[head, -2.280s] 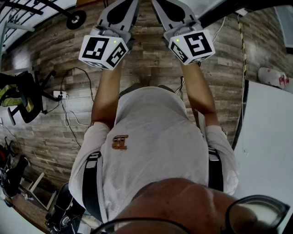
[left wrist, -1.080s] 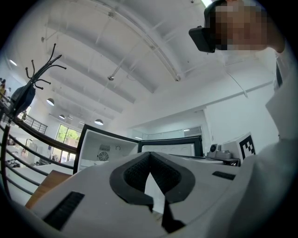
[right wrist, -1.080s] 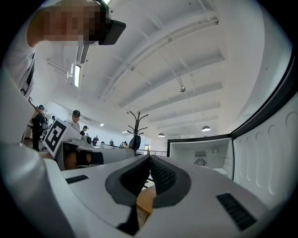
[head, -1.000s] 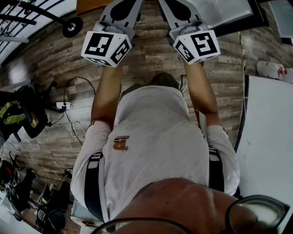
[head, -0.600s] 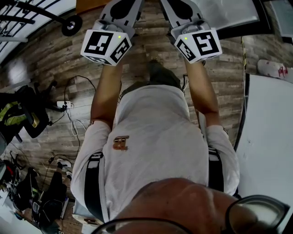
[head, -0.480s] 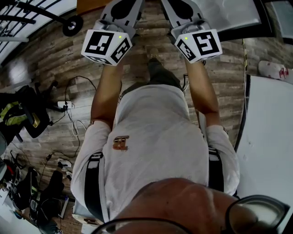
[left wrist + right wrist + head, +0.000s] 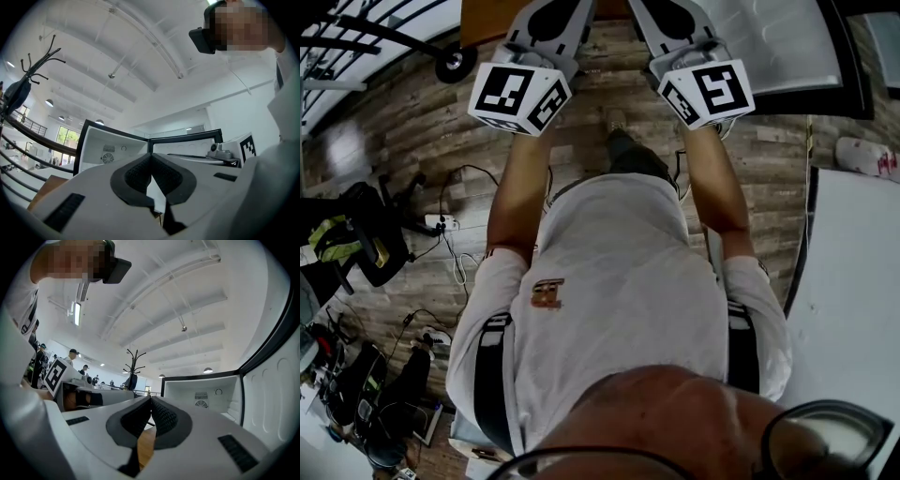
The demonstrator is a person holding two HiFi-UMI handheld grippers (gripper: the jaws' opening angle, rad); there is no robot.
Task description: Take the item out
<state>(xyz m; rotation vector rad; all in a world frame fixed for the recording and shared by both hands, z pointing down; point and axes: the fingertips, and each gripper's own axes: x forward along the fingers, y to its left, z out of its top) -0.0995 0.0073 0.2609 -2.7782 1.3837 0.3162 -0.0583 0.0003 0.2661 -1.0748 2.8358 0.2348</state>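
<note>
Left gripper and right gripper closed, empty, their views show white cabinet, head view wood floor

Person wears white T-shirt and black straps

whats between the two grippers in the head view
Head view: only bare grey-brown wood-plank floor lies between the left gripper and right gripper.

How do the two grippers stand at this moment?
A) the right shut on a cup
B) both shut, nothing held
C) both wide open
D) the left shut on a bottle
B: in each gripper view the jaws of the left gripper and the right gripper meet, with nothing between them.
</note>
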